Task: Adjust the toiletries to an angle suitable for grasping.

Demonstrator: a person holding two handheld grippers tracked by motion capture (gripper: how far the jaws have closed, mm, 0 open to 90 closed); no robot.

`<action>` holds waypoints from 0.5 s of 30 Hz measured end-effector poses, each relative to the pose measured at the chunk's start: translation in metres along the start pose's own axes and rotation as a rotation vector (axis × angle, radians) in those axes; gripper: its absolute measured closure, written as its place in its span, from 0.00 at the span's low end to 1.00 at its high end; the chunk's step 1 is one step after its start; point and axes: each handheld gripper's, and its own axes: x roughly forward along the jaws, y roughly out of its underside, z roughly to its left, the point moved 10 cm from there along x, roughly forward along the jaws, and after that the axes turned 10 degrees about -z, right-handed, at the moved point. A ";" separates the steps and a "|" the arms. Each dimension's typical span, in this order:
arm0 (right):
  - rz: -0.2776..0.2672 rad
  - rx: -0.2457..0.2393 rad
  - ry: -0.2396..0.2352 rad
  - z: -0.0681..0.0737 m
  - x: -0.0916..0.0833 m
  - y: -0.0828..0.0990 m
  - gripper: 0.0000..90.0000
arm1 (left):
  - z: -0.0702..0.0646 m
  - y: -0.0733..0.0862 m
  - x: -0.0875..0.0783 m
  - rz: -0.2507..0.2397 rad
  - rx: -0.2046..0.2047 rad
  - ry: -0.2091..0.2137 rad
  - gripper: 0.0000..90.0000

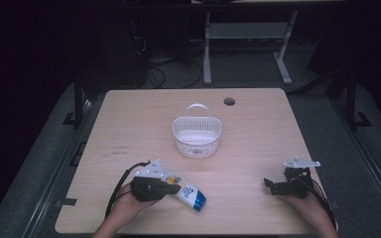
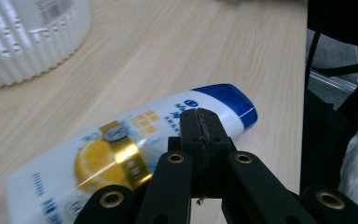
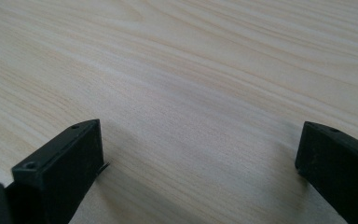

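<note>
The left gripper (image 1: 171,188), black with a grey three-cornered plate on top, sits near the front edge of the light wooden table (image 1: 258,124), its jaws pressed flat together with nothing between them. Just beyond and under those jaws lies a white plastic shampoo bottle with a blue cap and a yellow lemon label (image 2: 135,149), on its side on the wood, its cap end pointing away from the left hand (image 1: 129,206); whether the jaw tips touch it I cannot tell. Well off to that gripper's right, the right gripper (image 1: 274,187) rests low over bare wood, its jaws spread wide and holding nothing. Farther out, beyond the left gripper, stands a white slotted plastic basket with a loop handle (image 1: 197,133).
</note>
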 end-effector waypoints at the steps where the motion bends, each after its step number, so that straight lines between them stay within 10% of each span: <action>1: 0.000 -0.001 0.000 0.000 0.000 0.000 0.01 | 0.000 0.000 0.000 0.000 0.000 0.000 1.00; 15: 0.000 0.000 0.000 0.000 0.000 0.000 0.01 | -0.016 0.007 0.018 0.046 0.023 0.057 1.00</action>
